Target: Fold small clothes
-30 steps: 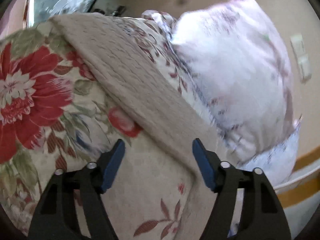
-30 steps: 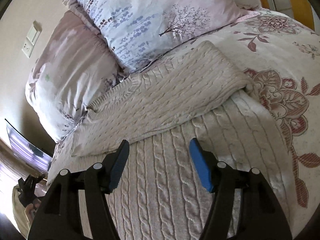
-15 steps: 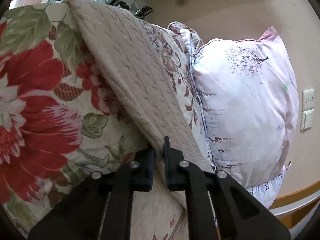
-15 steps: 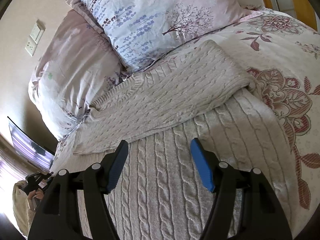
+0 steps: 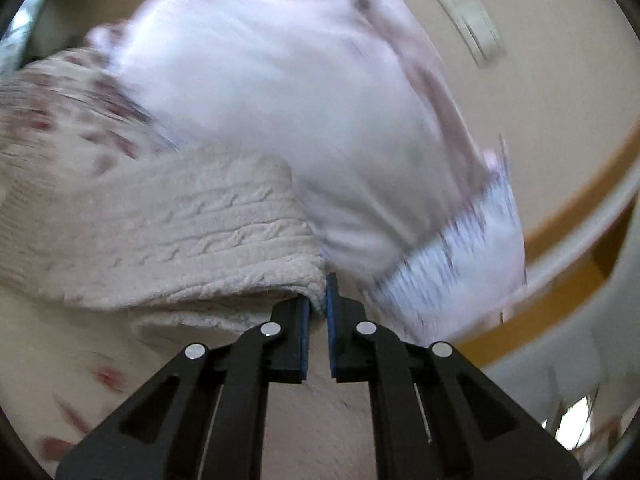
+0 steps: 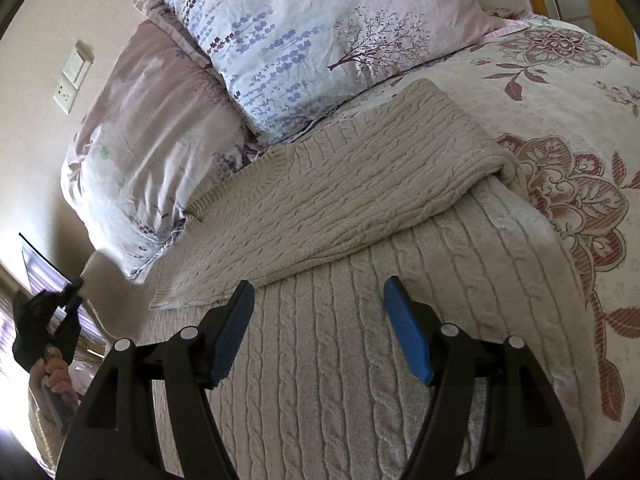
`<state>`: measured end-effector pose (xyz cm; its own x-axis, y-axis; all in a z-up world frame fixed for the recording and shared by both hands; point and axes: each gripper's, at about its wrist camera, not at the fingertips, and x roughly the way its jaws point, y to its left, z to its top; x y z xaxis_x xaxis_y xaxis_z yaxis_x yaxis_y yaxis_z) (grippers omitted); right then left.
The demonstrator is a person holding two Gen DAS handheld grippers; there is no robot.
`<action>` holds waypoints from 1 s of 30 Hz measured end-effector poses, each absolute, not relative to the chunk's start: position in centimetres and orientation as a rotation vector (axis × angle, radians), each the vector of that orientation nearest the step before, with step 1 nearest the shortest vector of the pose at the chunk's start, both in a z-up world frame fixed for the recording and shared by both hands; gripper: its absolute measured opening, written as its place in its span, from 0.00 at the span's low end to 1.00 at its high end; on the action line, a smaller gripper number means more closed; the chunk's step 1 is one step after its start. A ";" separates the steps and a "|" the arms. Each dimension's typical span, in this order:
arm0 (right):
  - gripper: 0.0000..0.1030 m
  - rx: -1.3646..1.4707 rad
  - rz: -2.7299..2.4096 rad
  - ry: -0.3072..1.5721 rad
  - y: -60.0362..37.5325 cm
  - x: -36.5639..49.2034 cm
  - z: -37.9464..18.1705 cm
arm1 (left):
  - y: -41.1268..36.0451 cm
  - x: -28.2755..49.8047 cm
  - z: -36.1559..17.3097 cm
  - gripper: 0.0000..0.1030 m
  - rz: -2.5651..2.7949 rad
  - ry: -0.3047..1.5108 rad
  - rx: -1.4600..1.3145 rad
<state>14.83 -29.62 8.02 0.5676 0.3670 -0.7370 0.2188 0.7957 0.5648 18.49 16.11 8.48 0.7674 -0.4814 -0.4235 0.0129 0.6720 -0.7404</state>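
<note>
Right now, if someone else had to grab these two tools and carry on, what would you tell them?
Left tool: shut on a corner of the cream cable-knit sweater, lifting it; that view is blurred.
Right tool: open, holding nothing, above the sweater's body.
The sweater lies on the floral bedspread below the pillows, one sleeve already folded across its body.
Left: probably bring the held corner over to make the next fold, then smooth it flat.

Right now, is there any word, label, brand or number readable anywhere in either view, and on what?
None: no readable text in either view.
Sweater: no tag or label showing.
Pillows: printed trees and flowers only.
Wall switch plate: no markings legible.
Left wrist view: too motion-blurred to read anything.
</note>
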 end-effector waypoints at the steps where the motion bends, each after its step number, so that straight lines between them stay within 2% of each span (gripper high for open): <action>1: 0.67 0.669 0.095 0.985 -29.6 14.8 8.1 | 14.3 18.9 8.1 0.07 -0.327 0.671 -0.765; 6: 0.67 0.634 0.102 1.016 -29.1 14.9 8.6 | 7.5 20.6 4.2 0.08 -0.385 0.816 -0.679; 8: 0.67 0.602 0.125 1.036 -28.7 15.1 9.3 | 6.6 20.6 2.8 0.13 -0.389 0.865 -0.667; 9: 0.67 0.585 0.139 1.040 -28.5 15.3 9.8 | 6.5 20.5 2.1 0.20 -0.394 0.887 -0.674; 10: 0.67 0.544 0.167 1.041 -27.8 15.6 10.7 | 6.7 20.3 1.6 0.32 -0.398 0.902 -0.685; 13: 0.67 0.404 0.264 1.008 -25.0 16.5 13.5 | 8.3 19.0 1.4 0.55 -0.393 0.894 -0.724; 16: 0.66 0.225 0.417 0.957 -20.3 17.5 16.2 | 11.2 17.2 1.4 0.57 -0.372 0.862 -0.788; 21: 0.55 -0.045 0.670 0.879 -11.1 18.6 17.5 | 16.0 16.6 1.1 0.57 -0.277 0.818 -0.902; 25: 0.46 -0.289 0.813 0.854 -3.3 19.4 15.5 | 18.2 16.6 0.2 0.58 -0.259 0.818 -0.985; 30: 0.45 -0.413 0.814 0.886 0.1 20.3 12.6 | 18.2 16.9 0.2 0.58 -0.269 0.829 -0.979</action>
<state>20.26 0.13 12.58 0.3688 0.4518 -0.8123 -0.7709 0.6370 0.0043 16.95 18.16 0.23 0.6715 -0.5491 -0.4975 -0.1529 0.5543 -0.8182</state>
